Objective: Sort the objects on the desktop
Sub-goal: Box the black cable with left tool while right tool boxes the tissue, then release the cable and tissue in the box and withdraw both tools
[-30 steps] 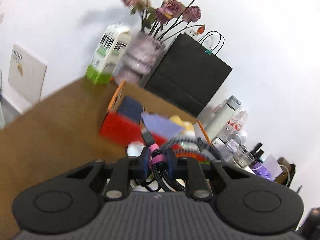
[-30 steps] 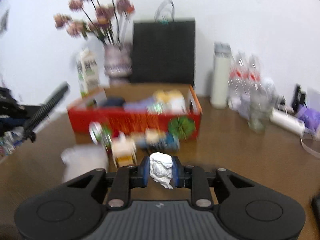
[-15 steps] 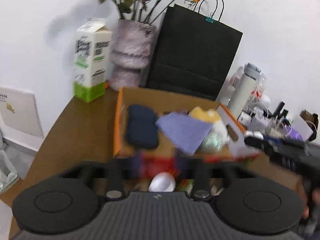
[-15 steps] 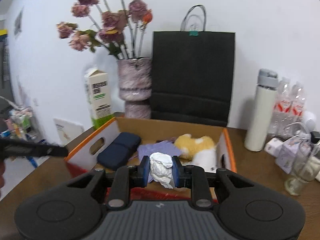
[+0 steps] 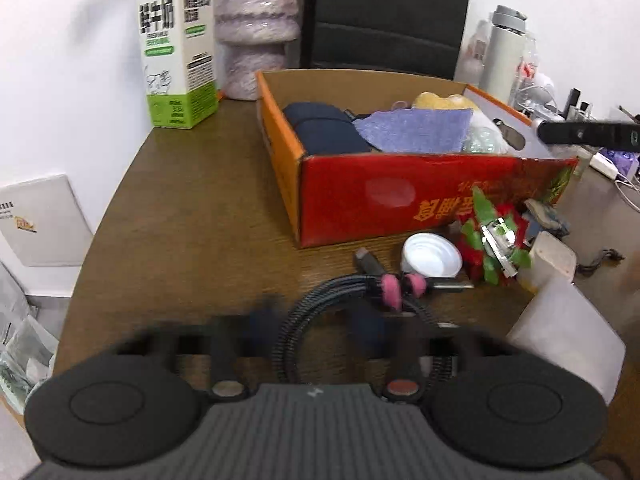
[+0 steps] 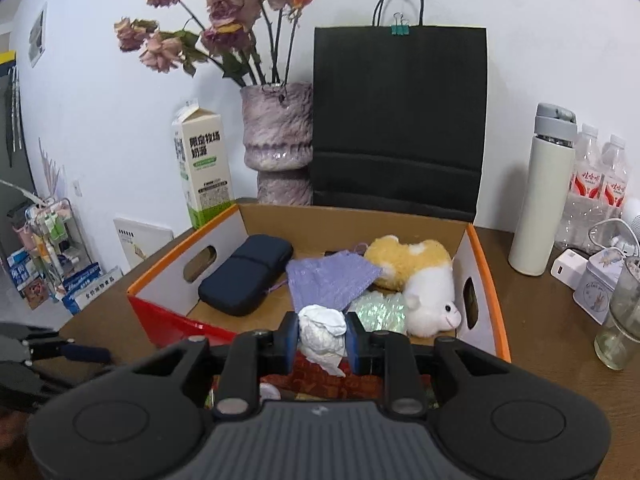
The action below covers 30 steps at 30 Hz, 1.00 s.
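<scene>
My right gripper [image 6: 322,340] is shut on a crumpled white paper ball [image 6: 322,336], held over the near wall of the red and orange cardboard box [image 6: 486,280]. The box holds a navy case [image 6: 248,274], a purple cloth [image 6: 330,282], a plush toy [image 6: 416,276] and a shiny wrapper [image 6: 380,308]. My left gripper [image 5: 316,324] is open and blurred, low over the table, with the coiled black cable [image 5: 352,308] with pink ties lying between its fingers. The box shows in the left wrist view [image 5: 400,200] too.
In front of the box lie a white lid [image 5: 431,258], a red and green decoration [image 5: 494,240], a beige block [image 5: 552,256] and a translucent container [image 5: 568,332]. Behind stand a milk carton [image 5: 176,48], vase [image 6: 278,140], black bag [image 6: 400,116], thermos [image 6: 544,196], bottles and a glass [image 6: 620,316].
The left gripper opened and the cable now lies on the table in front of the box. The right gripper rose from the table and carried the paper ball over the box.
</scene>
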Tool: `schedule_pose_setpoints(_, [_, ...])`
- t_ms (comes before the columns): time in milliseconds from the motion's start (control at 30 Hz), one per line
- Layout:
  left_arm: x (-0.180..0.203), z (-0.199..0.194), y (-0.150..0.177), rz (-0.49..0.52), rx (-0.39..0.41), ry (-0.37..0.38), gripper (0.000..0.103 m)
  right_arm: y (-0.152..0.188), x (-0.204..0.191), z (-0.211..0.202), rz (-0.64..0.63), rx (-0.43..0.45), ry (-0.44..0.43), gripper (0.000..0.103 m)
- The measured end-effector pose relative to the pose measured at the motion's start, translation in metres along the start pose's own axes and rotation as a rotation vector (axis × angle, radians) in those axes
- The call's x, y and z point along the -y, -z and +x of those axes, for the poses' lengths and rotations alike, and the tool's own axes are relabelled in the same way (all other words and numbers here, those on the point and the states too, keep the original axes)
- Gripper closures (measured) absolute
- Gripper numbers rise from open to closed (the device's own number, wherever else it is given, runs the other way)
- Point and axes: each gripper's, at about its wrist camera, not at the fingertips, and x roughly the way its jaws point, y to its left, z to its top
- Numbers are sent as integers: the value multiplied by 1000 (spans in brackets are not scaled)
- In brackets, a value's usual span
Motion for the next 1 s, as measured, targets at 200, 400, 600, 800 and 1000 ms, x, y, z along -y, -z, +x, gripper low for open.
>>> schedule_pose_setpoints(200, [19,-35,-10,-27,103,18,94,-3,-3,-2,-9,9,-11,80])
schedule_pose_setpoints(400, [19,-80,-80,-126,269,85,93,-35,8,16,87,8,-83,80])
schedule_pose_setpoints(600, [17,8,-158,-234,175,-1,90,-69,25,72,260,-72,-105,29])
schedule_pose_setpoints(800, [19,32,-144,-217,195,28,44,-76,34,55,227,-20,-22,24])
schedule_pose_setpoints(1000, [19,-4,-121,-224,156,-10,33,-52,28,31,83,-57,71,22])
